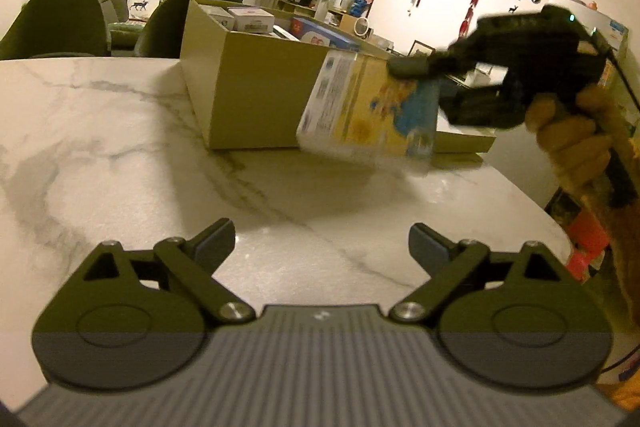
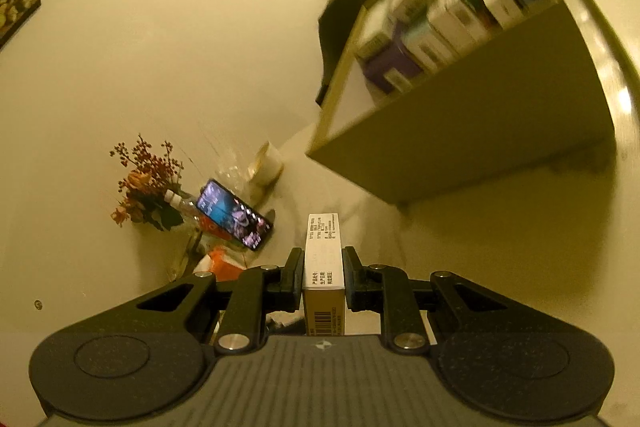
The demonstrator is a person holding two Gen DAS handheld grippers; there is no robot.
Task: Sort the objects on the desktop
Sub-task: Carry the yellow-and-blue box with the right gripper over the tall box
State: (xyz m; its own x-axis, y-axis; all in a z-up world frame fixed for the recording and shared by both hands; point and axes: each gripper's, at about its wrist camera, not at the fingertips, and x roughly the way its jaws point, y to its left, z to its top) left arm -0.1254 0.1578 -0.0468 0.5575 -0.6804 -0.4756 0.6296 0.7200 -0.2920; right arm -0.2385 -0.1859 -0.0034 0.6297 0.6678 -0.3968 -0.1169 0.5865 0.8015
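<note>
Yellow carton (image 2: pixel 323 275) sits clamped between your right gripper's (image 2: pixel 323 267) fingers (image 2: pixel 294 273), pinched across its narrow faces with most of its length sticking out ahead of the pads. From the left wrist view the same carton hangs in the air just in front of the cardboard box, tilted, its far end drooping toward the surface (image 1: pixel 120 131), held only near its upper corner. That is the weak point: a short grip on a long, smooth carton lets it pivot or slide out if you swing fast, and the blur on it suggests you are moving quickly.

Your left gripper (image 1: pixel 322 247) hovers low over the surface on the near side of the box, fingers spread wide with nothing between them. It is well apart from the carton, so it cannot catch a slip.

Cardboard box (image 1: pixel 248 87) stands beyond, open at the top, with other cartons (image 2: pixel 440 23) already packed upright against one wall. I judge the risk there to be twofold: the hanging end of your carton could strike the near wall of the box and shove it across the surface, or come down on the packed ones and topple them. The free space inside looks to lie on the side of the box away from those cartons.

Past the box, a phone (image 2: pixel 234 213) and a vase of dried flowers (image 2: pixel 146 183) stand at the wall; a wide swing could reach them.
</note>
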